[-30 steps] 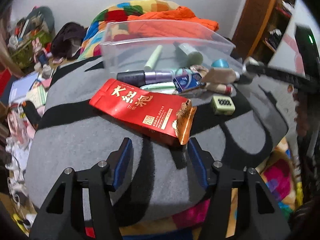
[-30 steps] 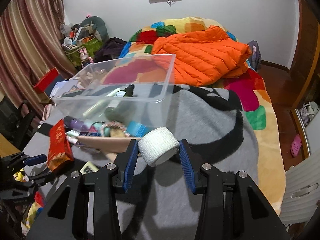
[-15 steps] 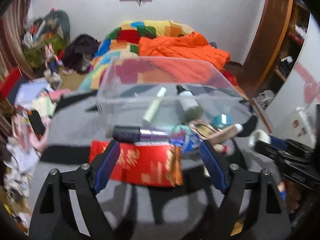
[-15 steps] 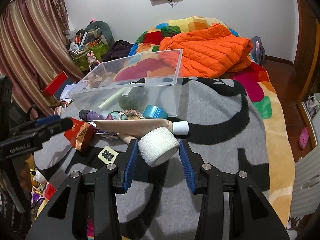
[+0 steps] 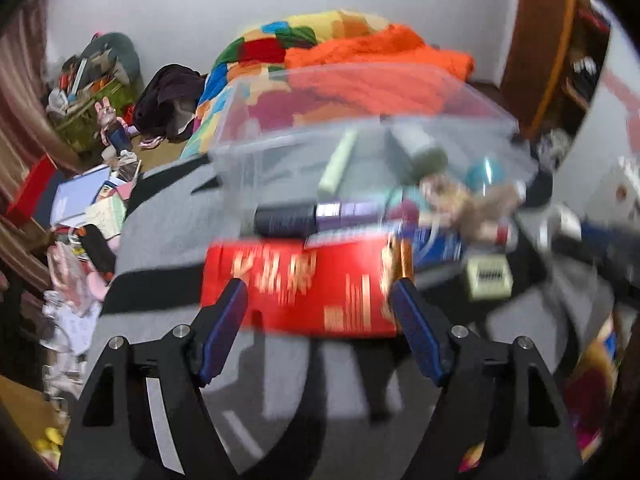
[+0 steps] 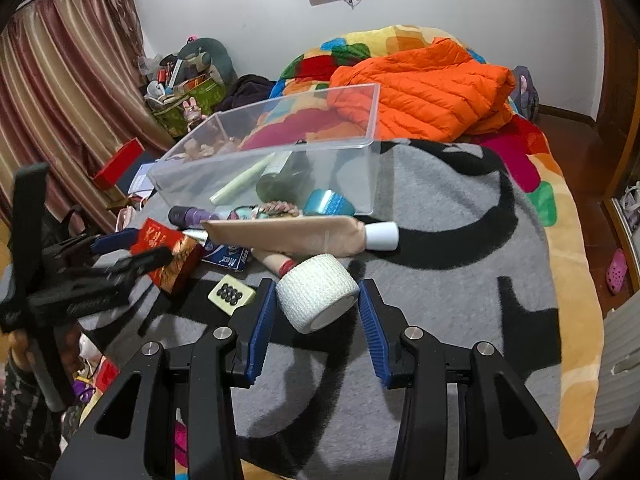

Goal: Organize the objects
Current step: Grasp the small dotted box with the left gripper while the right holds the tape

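**Items in hand and in reach: bandage roll, red foil pouch**

Right tongs (image 6: 316, 304): closed on a white bandage roll (image 6: 318, 296), pads against its two sides, roll tilted with its open core facing near-right. Woven, soft, light by the look; likely to squash under a hard squeeze. The present hold across the wound body seems sound.

Left tongs (image 5: 318, 312): jaws have just been closing a little yet stand wide apart, gripping nothing; they straddle the near edge of a red foil pouch (image 5: 300, 280) lying flat on the grey blanket (image 6: 440, 320) of the bed. Picture blurred. Pouch judged thin, crinkly, slippery; best taken across its narrow width or at the torn gold end.

Beyond: clear plastic bin (image 6: 280, 164), far side, holding a pale tube and a dark bottle.
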### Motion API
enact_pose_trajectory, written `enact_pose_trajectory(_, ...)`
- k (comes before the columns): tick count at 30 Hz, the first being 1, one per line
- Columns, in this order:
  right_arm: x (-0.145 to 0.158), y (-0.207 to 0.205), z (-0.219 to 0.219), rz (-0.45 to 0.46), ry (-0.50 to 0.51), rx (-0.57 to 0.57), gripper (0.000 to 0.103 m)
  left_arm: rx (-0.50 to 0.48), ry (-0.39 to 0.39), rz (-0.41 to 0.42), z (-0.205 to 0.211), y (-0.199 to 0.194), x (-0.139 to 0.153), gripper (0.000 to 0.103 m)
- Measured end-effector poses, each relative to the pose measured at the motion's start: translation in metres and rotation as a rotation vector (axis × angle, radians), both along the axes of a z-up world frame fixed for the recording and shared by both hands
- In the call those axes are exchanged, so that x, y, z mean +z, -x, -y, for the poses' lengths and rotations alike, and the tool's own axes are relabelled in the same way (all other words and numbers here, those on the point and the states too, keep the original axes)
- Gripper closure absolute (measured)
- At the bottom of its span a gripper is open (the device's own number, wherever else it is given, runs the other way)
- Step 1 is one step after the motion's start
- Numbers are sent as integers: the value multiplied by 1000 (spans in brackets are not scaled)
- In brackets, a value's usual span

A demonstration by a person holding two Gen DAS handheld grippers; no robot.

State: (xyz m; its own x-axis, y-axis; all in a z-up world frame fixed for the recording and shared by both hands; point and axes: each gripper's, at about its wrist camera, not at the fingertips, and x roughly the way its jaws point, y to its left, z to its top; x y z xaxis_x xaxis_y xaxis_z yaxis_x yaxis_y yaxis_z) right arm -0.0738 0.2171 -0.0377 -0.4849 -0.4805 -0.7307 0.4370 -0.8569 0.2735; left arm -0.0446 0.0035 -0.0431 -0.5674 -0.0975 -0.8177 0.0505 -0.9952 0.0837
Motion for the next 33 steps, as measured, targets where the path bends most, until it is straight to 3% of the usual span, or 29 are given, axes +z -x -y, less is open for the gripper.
enact_pose_trajectory(4,-4,-1,8,-3,-9,15,64,11,2,7,8,-18,6,29)
enact_pose_trajectory(8,-6,2,14,-6,-33,2,64,0,-72,-48,8,-24,30,28)
enact_pose_trajectory(15,4,-2,0,-27,-28,-44,64,-155,-146,-52,-51,-7,31,28)
enact_pose_trajectory(19,12,-7,-13,-46,-27,-69,64,-232,-140,-2,-85,2,11,44)
enact_pose_trajectory(25,15,-9,-23,-48,-30,-83,64,-217,-148,72,-95,20,-18,69)
enact_pose_trajectory(33,25,-3,-11,-75,-19,-59,64,-203,-199,16,-83,11,-6,70)
